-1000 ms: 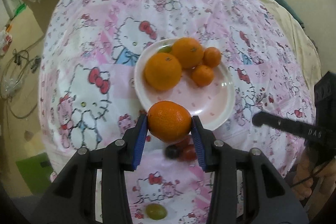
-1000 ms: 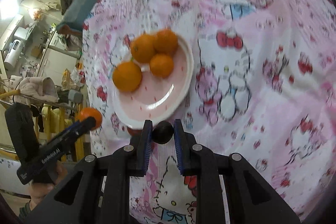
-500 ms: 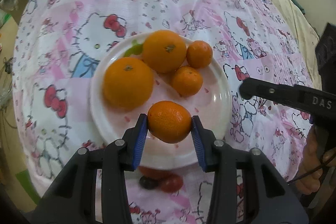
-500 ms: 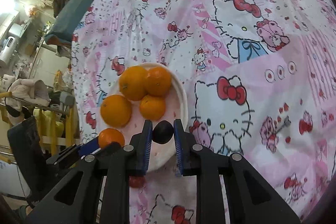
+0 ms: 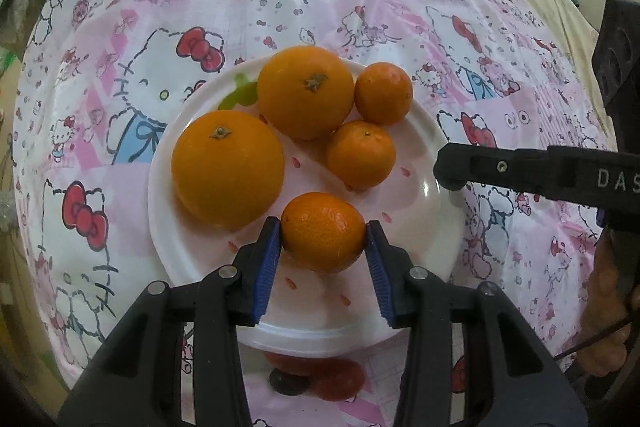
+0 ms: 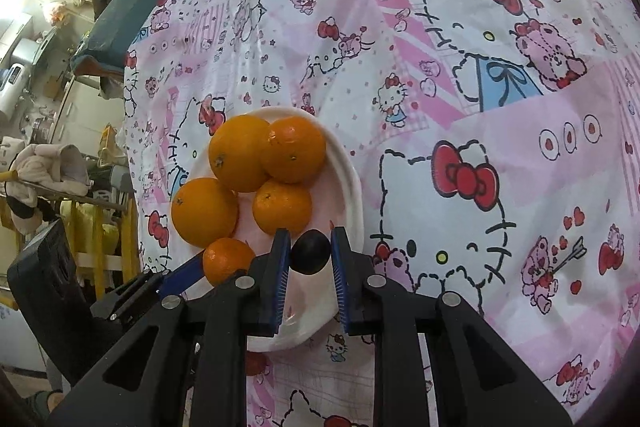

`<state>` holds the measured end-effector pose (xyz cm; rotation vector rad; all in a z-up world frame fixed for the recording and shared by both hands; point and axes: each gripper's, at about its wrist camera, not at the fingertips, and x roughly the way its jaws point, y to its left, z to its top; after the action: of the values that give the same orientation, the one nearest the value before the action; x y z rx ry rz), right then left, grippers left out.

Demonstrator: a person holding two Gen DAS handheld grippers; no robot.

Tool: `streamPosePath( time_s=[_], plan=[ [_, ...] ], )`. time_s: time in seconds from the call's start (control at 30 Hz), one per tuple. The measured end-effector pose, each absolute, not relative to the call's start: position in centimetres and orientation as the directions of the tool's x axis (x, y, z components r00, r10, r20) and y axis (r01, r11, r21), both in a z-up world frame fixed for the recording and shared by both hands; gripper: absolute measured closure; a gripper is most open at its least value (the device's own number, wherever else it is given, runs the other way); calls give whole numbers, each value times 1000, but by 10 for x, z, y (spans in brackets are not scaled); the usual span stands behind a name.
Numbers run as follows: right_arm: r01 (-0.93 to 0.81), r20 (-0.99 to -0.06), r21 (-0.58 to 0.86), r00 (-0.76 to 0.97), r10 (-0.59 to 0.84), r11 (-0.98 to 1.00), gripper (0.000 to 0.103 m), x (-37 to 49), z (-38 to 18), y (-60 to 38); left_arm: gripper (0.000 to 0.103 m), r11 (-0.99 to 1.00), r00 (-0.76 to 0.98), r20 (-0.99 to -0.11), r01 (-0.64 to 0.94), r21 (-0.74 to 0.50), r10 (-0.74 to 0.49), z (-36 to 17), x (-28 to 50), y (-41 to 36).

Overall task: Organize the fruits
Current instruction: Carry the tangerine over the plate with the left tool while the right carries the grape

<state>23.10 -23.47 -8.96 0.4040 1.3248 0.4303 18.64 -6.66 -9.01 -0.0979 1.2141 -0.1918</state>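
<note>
A white plate (image 5: 416,163) on the Hello Kitty cloth holds two large oranges (image 5: 227,169) and two small mandarins (image 5: 361,154). My left gripper (image 5: 323,233) is shut on a small mandarin (image 5: 323,231) and holds it over the plate's near side. My right gripper (image 6: 308,255) is shut on a dark grape (image 6: 310,257) over the plate's (image 6: 352,179) right rim. In the left wrist view the right gripper's finger (image 5: 520,175) reaches in at the plate's right edge. In the right wrist view the held mandarin (image 6: 226,261) shows at the left.
Red and dark small fruits (image 5: 320,379) lie on the cloth just below the plate's near rim. The pink cloth (image 6: 480,107) covers a bed. Clutter and furniture (image 6: 48,167) stand off the bed's left side.
My left gripper has carried the mandarin from the cloth to over the plate. My right gripper has brought the grape in over the plate's rim.
</note>
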Motion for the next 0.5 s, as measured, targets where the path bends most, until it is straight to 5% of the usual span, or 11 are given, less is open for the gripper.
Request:
streamPosePath(
  time_s=[0.5],
  plan=[
    [-95,-832,512,192,520,854,80,230,-84,-228,64,979,354,-913,63,-194,-204,-87,187,-60]
  ],
)
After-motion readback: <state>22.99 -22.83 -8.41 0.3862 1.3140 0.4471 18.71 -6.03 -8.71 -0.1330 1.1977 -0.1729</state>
